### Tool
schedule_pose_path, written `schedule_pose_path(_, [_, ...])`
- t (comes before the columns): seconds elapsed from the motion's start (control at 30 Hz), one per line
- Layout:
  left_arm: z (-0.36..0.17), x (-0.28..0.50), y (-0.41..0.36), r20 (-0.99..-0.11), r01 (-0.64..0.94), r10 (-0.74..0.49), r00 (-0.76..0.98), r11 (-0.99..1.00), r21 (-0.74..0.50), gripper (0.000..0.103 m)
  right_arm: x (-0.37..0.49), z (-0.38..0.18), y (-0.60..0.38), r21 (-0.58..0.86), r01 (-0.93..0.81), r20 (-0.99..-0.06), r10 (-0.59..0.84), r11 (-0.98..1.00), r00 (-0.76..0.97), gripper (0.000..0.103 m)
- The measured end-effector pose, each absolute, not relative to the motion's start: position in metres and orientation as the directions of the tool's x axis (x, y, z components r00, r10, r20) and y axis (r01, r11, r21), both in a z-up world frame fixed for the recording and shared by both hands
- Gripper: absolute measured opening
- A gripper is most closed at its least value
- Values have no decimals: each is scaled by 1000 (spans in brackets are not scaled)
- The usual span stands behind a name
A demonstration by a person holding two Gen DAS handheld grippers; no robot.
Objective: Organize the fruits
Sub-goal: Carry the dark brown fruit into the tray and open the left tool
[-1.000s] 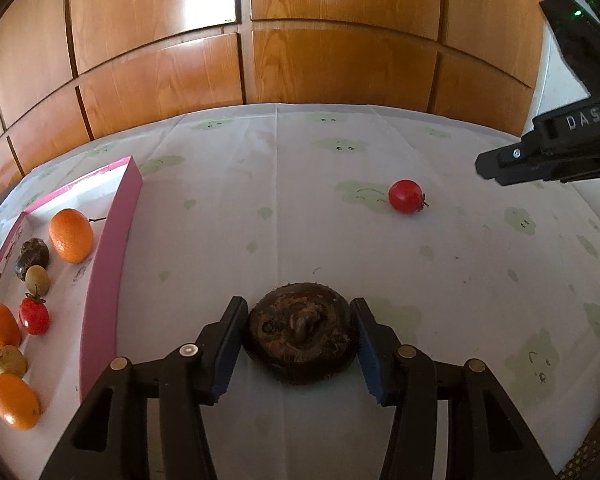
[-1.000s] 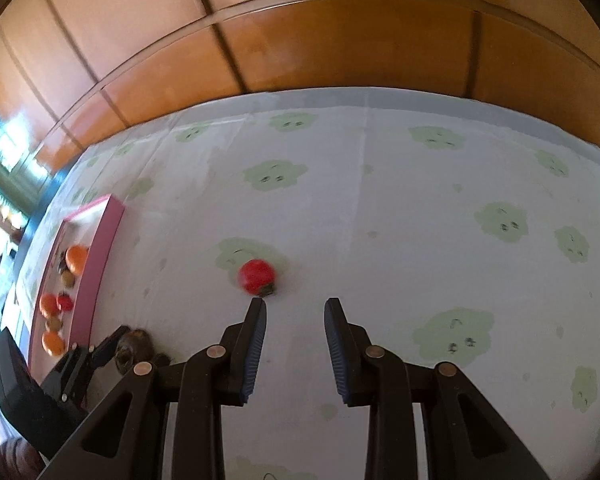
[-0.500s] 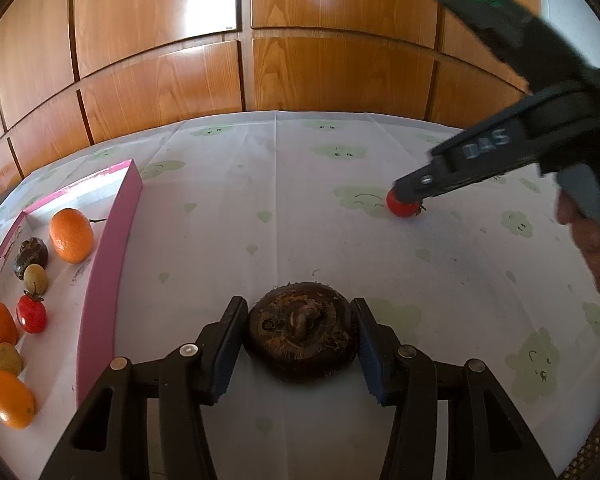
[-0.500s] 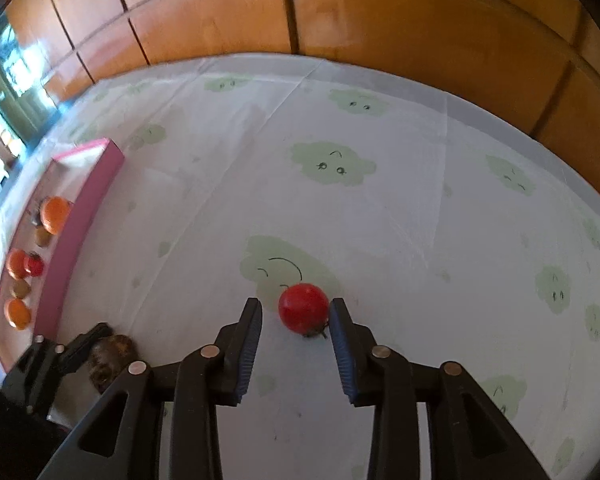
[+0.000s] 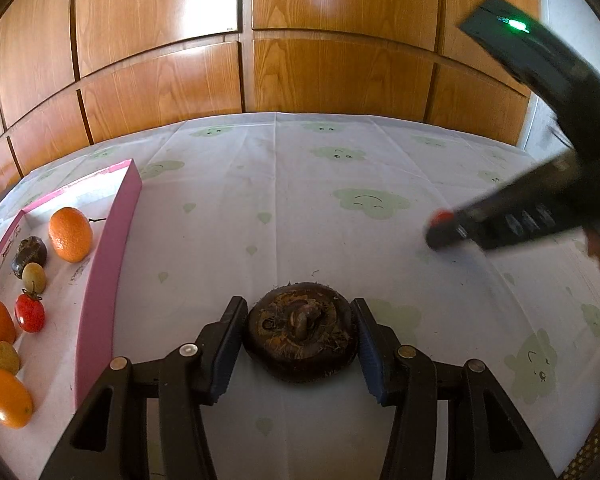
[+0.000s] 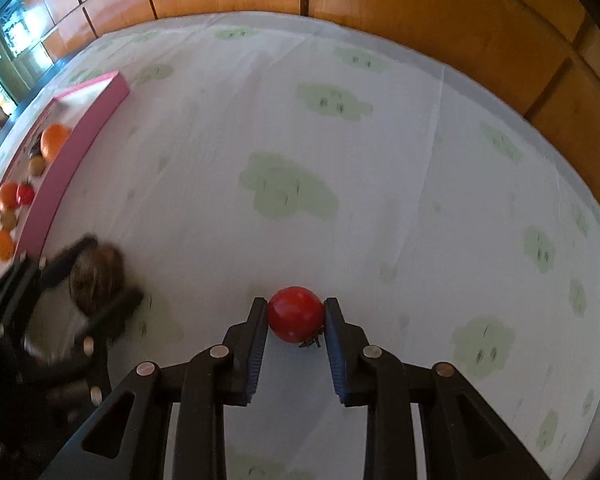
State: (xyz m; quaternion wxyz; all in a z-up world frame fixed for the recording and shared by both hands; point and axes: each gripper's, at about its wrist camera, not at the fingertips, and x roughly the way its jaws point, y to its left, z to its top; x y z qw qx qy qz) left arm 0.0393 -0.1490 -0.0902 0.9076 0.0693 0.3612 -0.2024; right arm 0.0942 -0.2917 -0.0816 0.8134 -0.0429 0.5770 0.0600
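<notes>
Right wrist view: both grippers are gripping fruit at once!

Pointing steeply down, the right gripper point(image 6: 296, 322) is pinching the red tomato point(image 6: 296, 319) on the tablecloth point(image 6: 340, 208), pads at its sides so it can't roll away. The left gripper point(image 5: 300, 344) is clamping the dark brown fruit point(image 5: 301, 330) low on the cloth, likely readying both for the pink tray point(image 5: 104, 264) where oranges point(image 5: 70, 234) are already sitting.

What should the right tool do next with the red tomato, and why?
Probably lift it straight up a little. The right tool has its pads against both sides of the red tomato, which seems to rest on the tablecloth. The pink tray with the other fruits lies far to the left, so the tomato likely must clear the cloth before it travels there.
</notes>
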Motion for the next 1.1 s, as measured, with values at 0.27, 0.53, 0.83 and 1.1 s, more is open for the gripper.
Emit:
schedule_pose_path(0.27, [-90,40,-150,-690,417,-311,654,909,-14,52,88,-87,-303,51,-100,-929,84,994,359,28])
schedule_pose_path(0.53, [-88,42,-154,-706,420,-286,647,907,17,52,90,-87,-303,59,-102,-925,93,993,368,28])
schedule_pose_path(0.83, [-77,44,-149,-736,406,-289,612,914,-21,51,84,-84,-304,58,-104,-928,92,993,361,29])
schedule_pose_path(1.1, [-37,27,-127,-699,398,-330,635,915,-71,52,83,-85,-294,-1,-135,-924,51,991,378,29])
